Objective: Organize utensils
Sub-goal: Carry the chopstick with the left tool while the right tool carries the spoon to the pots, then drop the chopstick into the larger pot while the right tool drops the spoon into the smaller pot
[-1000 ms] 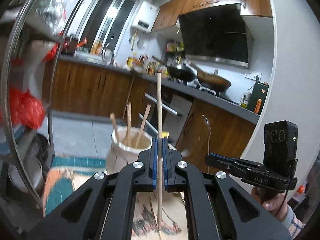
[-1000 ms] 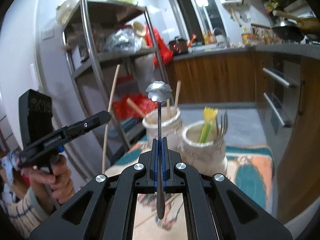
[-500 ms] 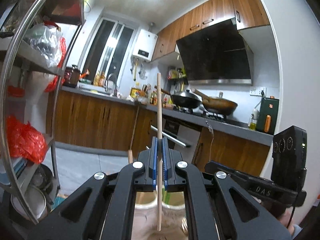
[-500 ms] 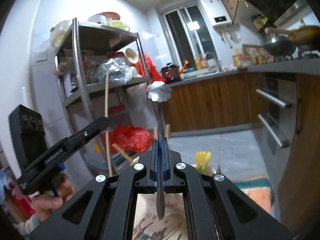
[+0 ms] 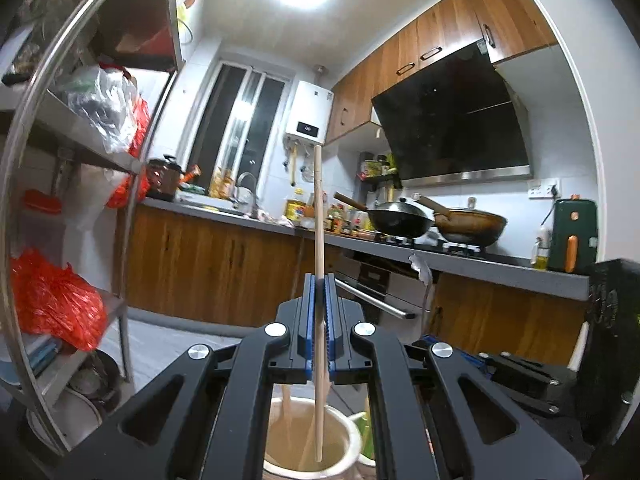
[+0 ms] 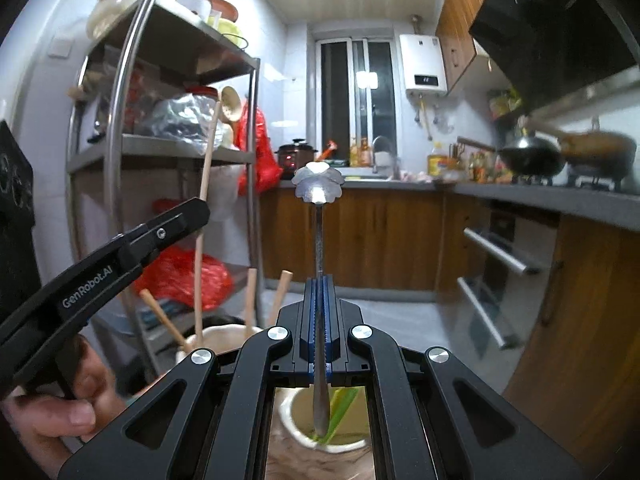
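Note:
My left gripper [image 5: 319,282] is shut on a wooden chopstick [image 5: 318,216], held upright with its lower end inside the mouth of a cream ceramic jar [image 5: 344,432] that holds other wooden chopsticks. My right gripper [image 6: 319,283] is shut on a metal spoon [image 6: 318,188] with a flower-shaped end, held upright with its lower end over a second cream jar [image 6: 300,416] that holds green utensils. The left gripper [image 6: 202,210] with its chopstick [image 6: 206,184] shows in the right wrist view above the chopstick jar [image 6: 216,334].
A metal shelf rack [image 6: 120,152] with red bags stands to the left. A kitchen counter [image 5: 440,260] with woks [image 5: 400,222], wooden cabinets and an oven handle [image 6: 496,252] runs behind and to the right. A patterned cloth [image 6: 280,460] lies under the jars.
Both grippers have come closer over the jars. The chopstick's lower end has gone down into the chopstick jar and the spoon's lower end now hangs over the second jar.

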The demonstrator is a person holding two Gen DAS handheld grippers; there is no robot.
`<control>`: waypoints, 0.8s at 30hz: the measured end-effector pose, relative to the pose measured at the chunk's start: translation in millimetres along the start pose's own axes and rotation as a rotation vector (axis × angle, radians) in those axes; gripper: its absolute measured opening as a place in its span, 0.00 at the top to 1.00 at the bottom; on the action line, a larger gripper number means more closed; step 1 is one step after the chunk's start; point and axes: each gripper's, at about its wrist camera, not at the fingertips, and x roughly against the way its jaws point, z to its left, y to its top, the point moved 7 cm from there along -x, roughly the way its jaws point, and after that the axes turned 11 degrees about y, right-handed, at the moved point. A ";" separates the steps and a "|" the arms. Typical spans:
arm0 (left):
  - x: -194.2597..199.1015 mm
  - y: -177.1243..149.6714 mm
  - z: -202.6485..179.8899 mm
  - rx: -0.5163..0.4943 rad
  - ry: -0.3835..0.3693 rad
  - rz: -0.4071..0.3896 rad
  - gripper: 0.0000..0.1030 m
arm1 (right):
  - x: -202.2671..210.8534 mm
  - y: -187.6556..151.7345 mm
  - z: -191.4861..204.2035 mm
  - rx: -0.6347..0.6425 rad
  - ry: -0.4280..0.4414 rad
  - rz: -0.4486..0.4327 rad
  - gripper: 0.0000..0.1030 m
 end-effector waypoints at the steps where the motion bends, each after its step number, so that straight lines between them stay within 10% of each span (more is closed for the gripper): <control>1: -0.5 -2.7 -1.2 -0.017 0.012 -0.009 0.96 | -2.0 -1.0 1.6 0.010 -0.003 0.005 0.96; 24: -23.8 -57.8 3.1 -0.123 0.068 0.128 0.96 | -19.3 -26.7 9.3 0.065 -0.043 0.108 0.85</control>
